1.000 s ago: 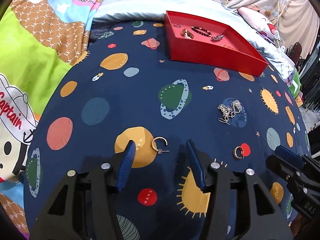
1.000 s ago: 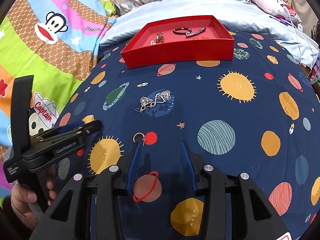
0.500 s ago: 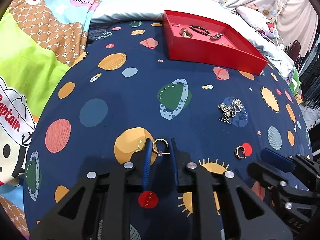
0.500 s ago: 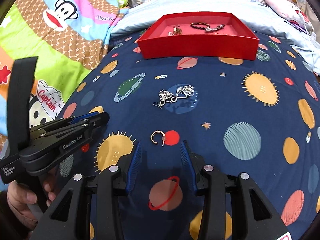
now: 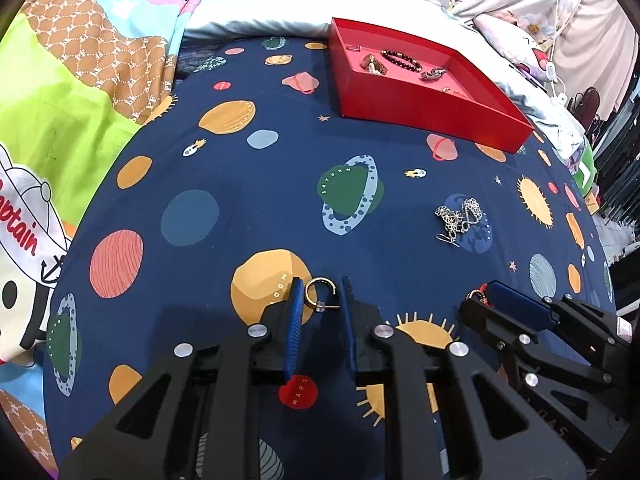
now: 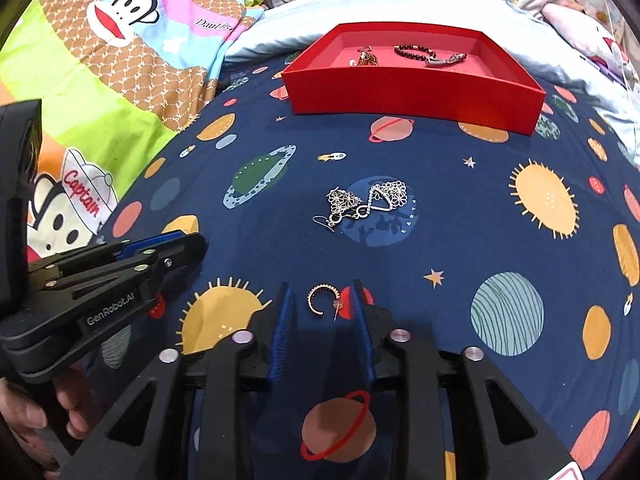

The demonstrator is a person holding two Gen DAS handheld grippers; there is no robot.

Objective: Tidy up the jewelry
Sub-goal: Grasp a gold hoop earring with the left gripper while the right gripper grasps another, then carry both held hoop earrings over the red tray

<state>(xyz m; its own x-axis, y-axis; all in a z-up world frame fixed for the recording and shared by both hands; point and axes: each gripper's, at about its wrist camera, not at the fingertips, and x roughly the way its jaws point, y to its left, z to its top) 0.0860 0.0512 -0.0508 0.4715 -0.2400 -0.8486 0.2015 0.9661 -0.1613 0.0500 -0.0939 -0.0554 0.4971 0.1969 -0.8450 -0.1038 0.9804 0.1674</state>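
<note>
A gold hoop earring (image 5: 317, 295) lies on the navy planet-print sheet between the narrowed fingers of my left gripper (image 5: 320, 292), which do not visibly touch it. A second gold hoop earring (image 6: 322, 300) lies between the open fingers of my right gripper (image 6: 320, 294), untouched. A pair of silver filigree earrings (image 6: 366, 199) lies further out, also in the left wrist view (image 5: 460, 216). The red tray (image 6: 416, 94) at the back holds a dark bead bracelet (image 6: 414, 53) and other small pieces.
The sheet covers a bed. A bright cartoon-print blanket (image 6: 80, 80) lies to the left and a pale blue pillow (image 5: 260, 12) behind the tray. The right gripper shows at the lower right of the left wrist view (image 5: 540, 328).
My left gripper has narrowed around its hoop earring. My right gripper has moved forward so its fingers now flank the second hoop earring.
</note>
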